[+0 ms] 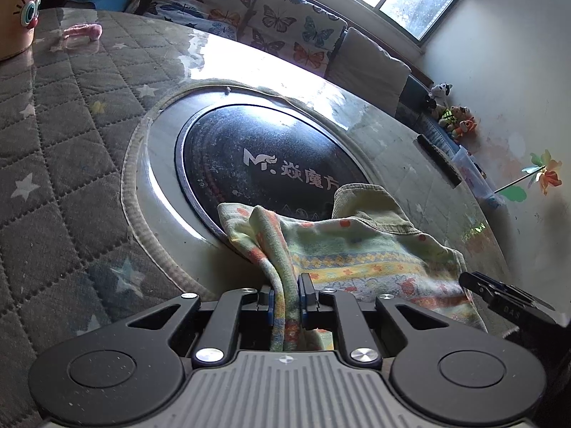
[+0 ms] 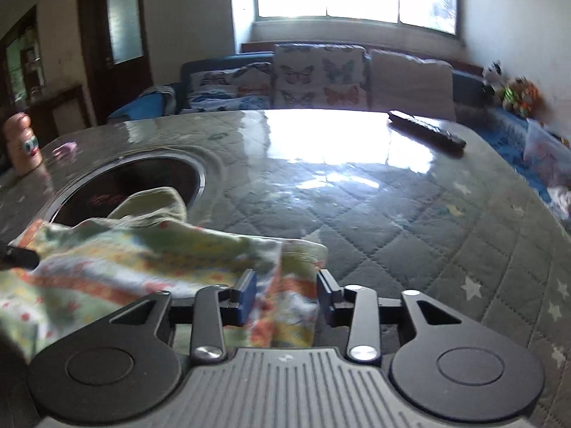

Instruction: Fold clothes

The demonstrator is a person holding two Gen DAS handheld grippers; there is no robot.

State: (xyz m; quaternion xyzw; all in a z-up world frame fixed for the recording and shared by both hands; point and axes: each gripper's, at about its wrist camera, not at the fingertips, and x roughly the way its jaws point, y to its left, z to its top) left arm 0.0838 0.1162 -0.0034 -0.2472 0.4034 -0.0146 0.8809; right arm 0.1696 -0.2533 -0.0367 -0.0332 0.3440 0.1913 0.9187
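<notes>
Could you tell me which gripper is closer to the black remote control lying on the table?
Right. The right gripper sits at the garment's edge on the side where the remote control lies; the left gripper pinches the garment's opposite edge, farther off.

Quilted table (image 2: 410,221) carries patterned garment (image 1: 357,249), remote (image 2: 426,130), pink toy (image 1: 84,32)

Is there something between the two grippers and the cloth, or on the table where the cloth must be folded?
Nothing visible stands between them. The left gripper is shut on the floral garment, and cloth lies between the right gripper's wider-set fingers. The remote control and pink object lie far away on the quilted table cover.
</notes>
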